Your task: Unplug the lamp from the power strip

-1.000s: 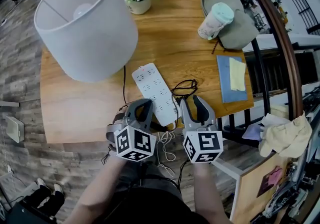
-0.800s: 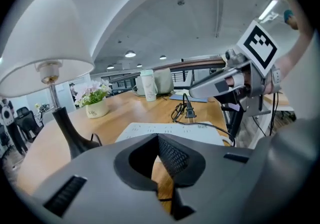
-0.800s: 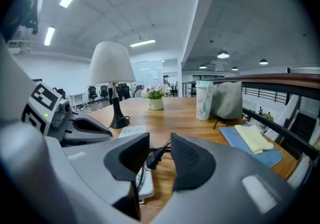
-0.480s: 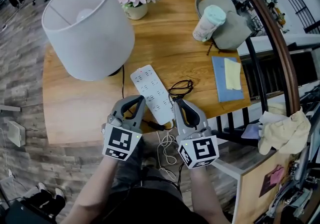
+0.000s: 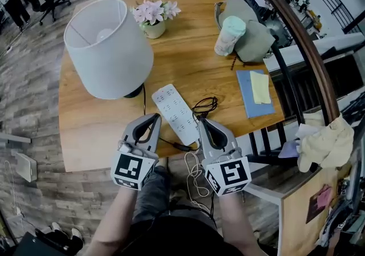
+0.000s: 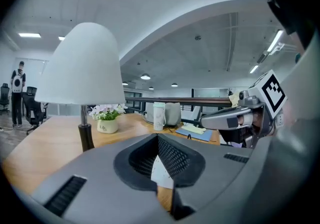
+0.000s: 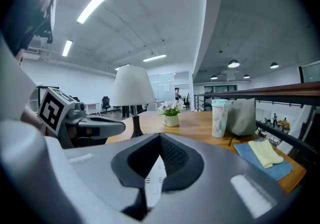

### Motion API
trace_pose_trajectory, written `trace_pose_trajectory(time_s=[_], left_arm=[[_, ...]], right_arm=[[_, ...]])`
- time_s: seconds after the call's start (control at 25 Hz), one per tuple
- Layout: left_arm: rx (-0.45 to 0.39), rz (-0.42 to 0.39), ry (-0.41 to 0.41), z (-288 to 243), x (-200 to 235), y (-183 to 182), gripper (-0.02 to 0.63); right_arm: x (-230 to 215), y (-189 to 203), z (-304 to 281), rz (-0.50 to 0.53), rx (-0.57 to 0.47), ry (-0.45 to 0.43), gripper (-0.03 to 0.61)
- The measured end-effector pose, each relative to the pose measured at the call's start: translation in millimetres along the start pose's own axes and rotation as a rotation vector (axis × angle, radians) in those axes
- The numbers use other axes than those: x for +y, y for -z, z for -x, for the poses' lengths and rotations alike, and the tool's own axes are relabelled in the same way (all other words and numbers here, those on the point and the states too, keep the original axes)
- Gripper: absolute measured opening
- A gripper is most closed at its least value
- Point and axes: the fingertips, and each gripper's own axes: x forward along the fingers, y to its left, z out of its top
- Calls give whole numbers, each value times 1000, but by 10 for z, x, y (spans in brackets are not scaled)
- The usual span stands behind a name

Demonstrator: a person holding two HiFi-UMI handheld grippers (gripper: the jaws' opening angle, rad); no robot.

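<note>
The lamp (image 5: 108, 47) with a white shade stands on the wooden table (image 5: 91, 129), back left. Its black cord (image 5: 144, 106) runs forward to a black plug (image 5: 182, 147) lying by the near end of the white power strip (image 5: 175, 112). My left gripper (image 5: 155, 117) is just left of the strip, shut and empty. My right gripper (image 5: 201, 121) sits at the strip's right edge, also shut on nothing. The strip shows through the jaw gap in the left gripper view (image 6: 161, 170) and the right gripper view (image 7: 154, 178).
A flower pot (image 5: 153, 15), a pale green cup (image 5: 229, 35) and a grey bag (image 5: 254, 35) stand at the back. A blue notebook with a yellow cloth (image 5: 255, 92) lies right. A black cable coil (image 5: 206, 104) lies beside the strip. White cable (image 5: 194, 169) hangs off the near edge.
The right gripper's fingers have come together from wide apart, and the left's have closed too. Both grippers sit slightly nearer the table's front edge; the head view has shifted.
</note>
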Motion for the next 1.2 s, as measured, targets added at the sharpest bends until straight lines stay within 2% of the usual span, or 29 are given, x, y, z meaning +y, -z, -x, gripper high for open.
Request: trace_pose_trajectory(time_s=[0.44, 0.76, 1.2], left_arm=[[-114, 3, -16, 216, -3, -515, -5], [-186, 21, -33, 417, -57, -812, -5], [-214, 38, -97, 726, -11, -953, -5]], right_arm=[[88, -439, 240, 45, -80, -9, 8], [239, -650, 360, 66, -101, -73, 8], [459, -856, 463, 84, -138, -131, 8]])
